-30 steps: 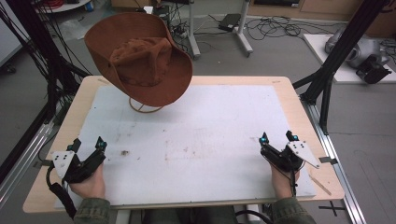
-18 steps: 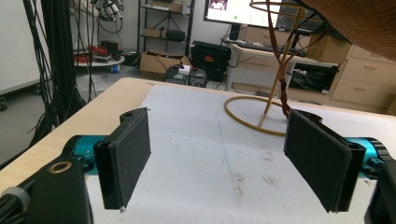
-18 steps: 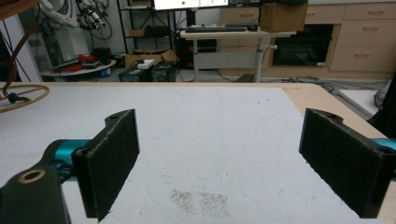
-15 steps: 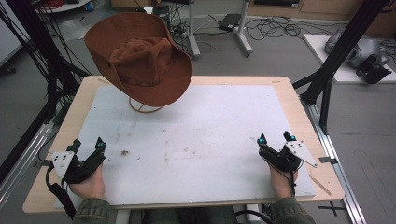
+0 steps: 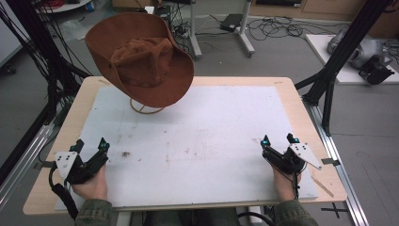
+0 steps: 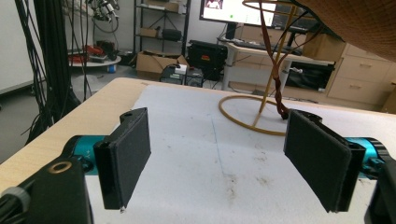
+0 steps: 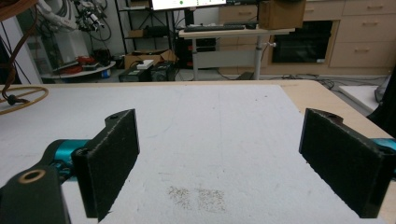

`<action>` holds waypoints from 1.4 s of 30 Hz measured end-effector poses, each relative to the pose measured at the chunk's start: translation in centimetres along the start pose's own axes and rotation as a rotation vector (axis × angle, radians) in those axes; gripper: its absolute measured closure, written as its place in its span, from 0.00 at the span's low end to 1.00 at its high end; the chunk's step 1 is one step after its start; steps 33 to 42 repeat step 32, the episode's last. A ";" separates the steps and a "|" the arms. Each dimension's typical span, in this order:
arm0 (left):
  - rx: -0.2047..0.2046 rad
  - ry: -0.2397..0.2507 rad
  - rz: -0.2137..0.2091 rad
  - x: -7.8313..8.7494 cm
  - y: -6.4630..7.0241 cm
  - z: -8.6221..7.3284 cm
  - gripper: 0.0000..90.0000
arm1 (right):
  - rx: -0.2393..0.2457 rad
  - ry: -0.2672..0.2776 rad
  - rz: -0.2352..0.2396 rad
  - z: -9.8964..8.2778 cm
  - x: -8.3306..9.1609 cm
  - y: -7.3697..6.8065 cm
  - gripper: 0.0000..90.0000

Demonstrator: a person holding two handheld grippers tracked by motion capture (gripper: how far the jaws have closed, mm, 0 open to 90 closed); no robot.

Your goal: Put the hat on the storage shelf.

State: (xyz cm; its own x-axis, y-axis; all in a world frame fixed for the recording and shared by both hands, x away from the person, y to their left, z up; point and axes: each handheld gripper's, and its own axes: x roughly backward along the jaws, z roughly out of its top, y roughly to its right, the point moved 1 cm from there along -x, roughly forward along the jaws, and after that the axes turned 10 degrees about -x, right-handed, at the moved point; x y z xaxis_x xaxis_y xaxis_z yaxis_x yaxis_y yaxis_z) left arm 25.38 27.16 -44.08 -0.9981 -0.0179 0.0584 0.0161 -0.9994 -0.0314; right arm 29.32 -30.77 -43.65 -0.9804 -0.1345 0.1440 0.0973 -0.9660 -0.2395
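The brown hat [image 5: 141,59] sits on a wire stand [image 5: 146,107] at the table's [image 5: 301,108] 11 o'clock, well apart from both grippers. Left gripper [image 5: 90,147] at 7 o'clock and right gripper [image 5: 279,140] at 5 o'clock both gape wide, holding nothing.

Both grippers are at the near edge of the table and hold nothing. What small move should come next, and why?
Probably move the left gripper forward toward the brown hat on its wire stand. Its jaws are open and empty, and the hat is on its side; the right gripper is farther away.
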 end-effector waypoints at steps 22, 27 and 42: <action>0.004 -0.003 0.004 0.2 -0.3 0.0 0.26 | -0.023 -0.013 0.005 -0.1 -0.2 0.0 0.13; 0.003 -0.004 0.002 0.2 -0.3 0.0 0.26 | -0.025 -0.012 0.006 -0.2 -0.2 0.0 0.13; 0.004 -0.006 0.003 0.2 -0.3 -0.1 0.26 | -0.027 -0.013 0.006 -0.2 -0.2 0.0 0.13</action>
